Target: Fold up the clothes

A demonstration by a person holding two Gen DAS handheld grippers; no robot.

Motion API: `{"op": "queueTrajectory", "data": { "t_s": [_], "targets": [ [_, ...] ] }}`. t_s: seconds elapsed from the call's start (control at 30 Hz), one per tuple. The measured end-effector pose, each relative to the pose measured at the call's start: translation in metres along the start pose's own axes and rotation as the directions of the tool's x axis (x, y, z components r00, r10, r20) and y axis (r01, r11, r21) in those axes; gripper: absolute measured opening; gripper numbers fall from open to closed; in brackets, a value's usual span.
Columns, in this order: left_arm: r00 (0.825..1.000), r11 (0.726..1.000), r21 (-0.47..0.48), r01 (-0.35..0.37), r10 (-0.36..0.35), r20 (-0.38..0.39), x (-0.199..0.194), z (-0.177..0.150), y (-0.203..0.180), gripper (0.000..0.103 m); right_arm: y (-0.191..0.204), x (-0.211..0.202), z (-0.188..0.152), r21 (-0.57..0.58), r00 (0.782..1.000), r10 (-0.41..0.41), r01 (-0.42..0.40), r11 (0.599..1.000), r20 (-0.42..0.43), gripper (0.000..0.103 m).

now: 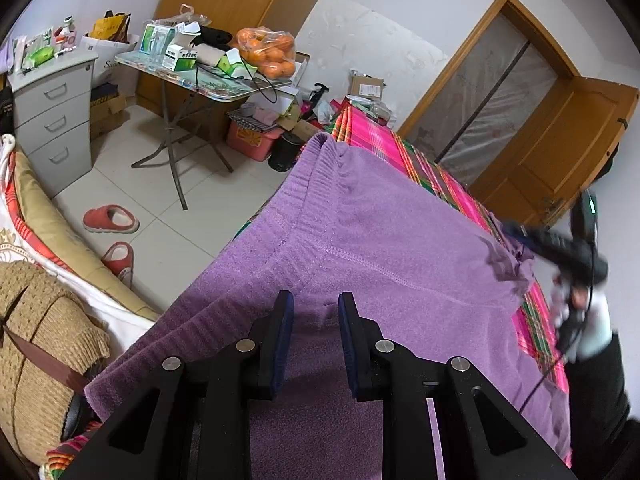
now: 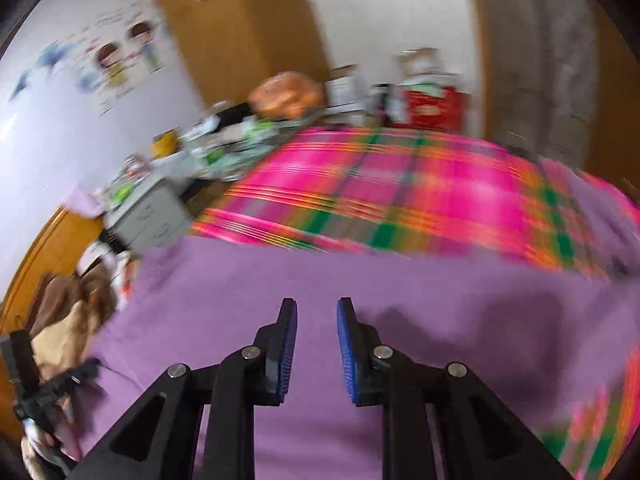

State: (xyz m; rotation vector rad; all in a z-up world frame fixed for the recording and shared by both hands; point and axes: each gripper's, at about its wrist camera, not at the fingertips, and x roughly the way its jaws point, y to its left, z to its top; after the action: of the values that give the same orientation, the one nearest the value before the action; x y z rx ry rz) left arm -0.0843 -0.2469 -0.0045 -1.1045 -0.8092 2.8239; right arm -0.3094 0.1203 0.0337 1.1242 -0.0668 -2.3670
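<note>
Purple fleece garment (image 1: 360, 248) lies across plaid bed (image 1: 376, 140). Both hand-held grippers, left (image 1: 316, 308) and right (image 2: 317, 312), released, empty. Next: grasp an edge to fold.

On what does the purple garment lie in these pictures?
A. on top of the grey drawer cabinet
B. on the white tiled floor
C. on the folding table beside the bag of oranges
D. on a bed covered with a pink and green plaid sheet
D: the purple garment is spread over the pink and green plaid sheet, which shows beyond its edges in both views.
</note>
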Motion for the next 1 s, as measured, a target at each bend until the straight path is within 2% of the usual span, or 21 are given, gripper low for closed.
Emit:
{"op": "queueTrajectory", "data": {
  "t_s": [0.07, 0.17, 0.27, 0.4, 0.47, 0.53, 0.57, 0.63, 0.7, 0.73, 0.87, 1.0],
  "targets": [
    [1.0, 1.0, 0.01, -0.012, 0.012, -0.003, 0.001, 0.0, -0.002, 0.023, -0.029, -0.011, -0.02, 0.056, 0.998, -0.063, 0.062, 0.996, 0.011, 0.021],
    [1.0, 0.999, 0.02, -0.027, 0.027, -0.005, 0.001, 0.0, -0.006, 0.023, -0.056, -0.013, -0.042, 0.119, 0.996, -0.087, 0.084, 0.989, 0.021, 0.021],
    [0.999, 0.999, 0.027, -0.039, 0.039, -0.004, 0.001, -0.001, -0.009, 0.023, -0.074, -0.01, -0.052, 0.182, 0.999, -0.033, 0.027, 0.983, 0.034, 0.021],
    [0.989, 0.984, 0.097, -0.149, 0.149, 0.005, 0.003, -0.003, -0.027, 0.024, -0.086, -0.012, -0.053, 0.221, 0.997, 0.049, -0.061, 0.973, 0.058, 0.023],
    [0.98, 0.97, 0.143, -0.199, 0.201, 0.001, 0.003, -0.002, -0.044, 0.024, -0.1, -0.015, -0.056, 0.277, 0.991, 0.096, -0.117, 0.954, 0.09, 0.023],
    [0.987, 0.969, 0.191, -0.159, 0.162, 0.0, 0.003, 0.007, -0.068, 0.024, -0.115, -0.017, -0.059, 0.337, 0.984, 0.13, -0.164, 0.927, 0.121, 0.023],
    [0.985, 0.96, 0.221, -0.171, 0.17, 0.023, 0.003, 0.012, -0.078, 0.024, -0.118, -0.02, -0.059, 0.348, 0.982, 0.131, -0.17, 0.922, 0.134, 0.023],
    [0.975, 0.93, 0.293, -0.223, 0.205, 0.091, 0.006, 0.025, -0.1, 0.029, -0.12, -0.025, -0.059, 0.35, 0.978, 0.127, -0.179, 0.919, 0.167, 0.027],
    [0.967, 0.911, 0.324, -0.254, 0.229, 0.113, 0.015, 0.038, -0.105, 0.049, -0.12, -0.029, -0.057, 0.341, 0.974, 0.123, -0.183, 0.922, 0.189, 0.028],
    [0.964, 0.904, 0.335, -0.266, 0.24, 0.119, 0.021, 0.044, -0.106, 0.049, -0.119, -0.03, -0.056, 0.335, 0.973, 0.122, -0.183, 0.924, 0.197, 0.028],
    [0.961, 0.901, 0.337, -0.272, 0.272, 0.049, 0.041, 0.056, -0.083, 0.05, -0.116, -0.033, -0.051, 0.319, 0.967, 0.11, -0.181, 0.93, 0.228, 0.029],
    [0.964, 0.918, 0.316, -0.24, 0.264, -0.034, 0.052, 0.052, -0.059, 0.05, -0.119, -0.035, -0.052, 0.327, 0.964, 0.108, -0.186, 0.926, 0.245, 0.03]
  ]
}}
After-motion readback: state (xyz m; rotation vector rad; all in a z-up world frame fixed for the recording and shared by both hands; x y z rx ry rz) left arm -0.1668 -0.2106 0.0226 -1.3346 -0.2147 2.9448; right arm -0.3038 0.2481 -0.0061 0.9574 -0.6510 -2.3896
